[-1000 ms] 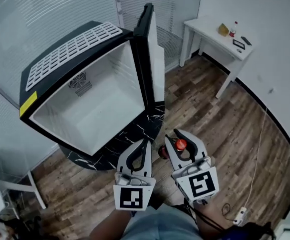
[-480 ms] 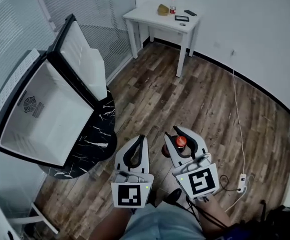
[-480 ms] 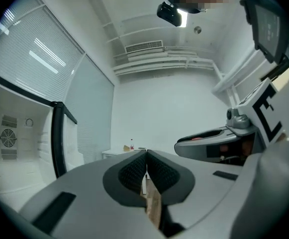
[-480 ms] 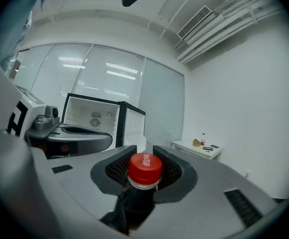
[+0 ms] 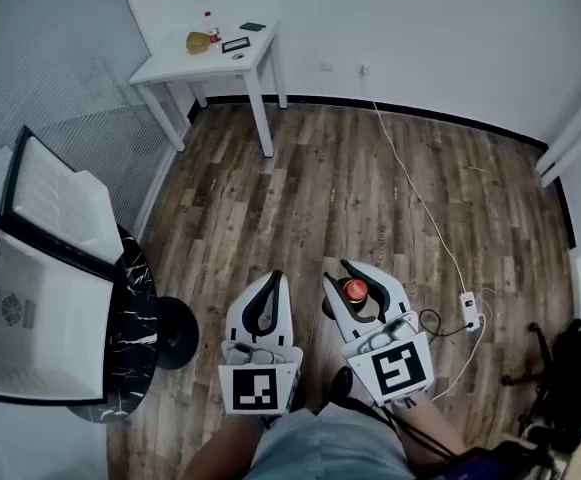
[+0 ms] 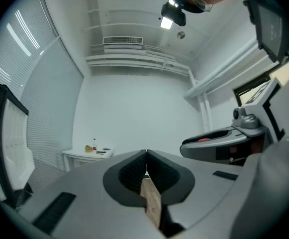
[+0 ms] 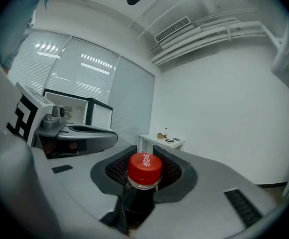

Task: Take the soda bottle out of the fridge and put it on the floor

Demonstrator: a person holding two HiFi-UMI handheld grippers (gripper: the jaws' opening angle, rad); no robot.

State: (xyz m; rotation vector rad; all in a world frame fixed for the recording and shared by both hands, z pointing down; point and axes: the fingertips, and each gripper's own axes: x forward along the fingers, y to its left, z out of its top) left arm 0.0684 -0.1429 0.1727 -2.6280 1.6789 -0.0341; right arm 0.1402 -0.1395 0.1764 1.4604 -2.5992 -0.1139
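Holding the bottle (image 7: 144, 173) upright in my right gripper (image 5: 342, 278), fingers clamped on its neck just under the red cap so it hangs steady. Left gripper (image 5: 273, 280): fingers together, empty, idle alongside. Fridge (image 5: 40, 298) stands open at left, well apart. Bare floor (image 5: 370, 188) ahead; set-down not yet done.

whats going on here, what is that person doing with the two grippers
A person is holding a gripper in each hand over a wooden floor. The right gripper is shut on a dark soda bottle with a red cap, held upright by its neck. The left gripper is shut with nothing in it. The fridge stands off to the left with its door open. The bottle is out of the fridge but not yet set down on the floor.
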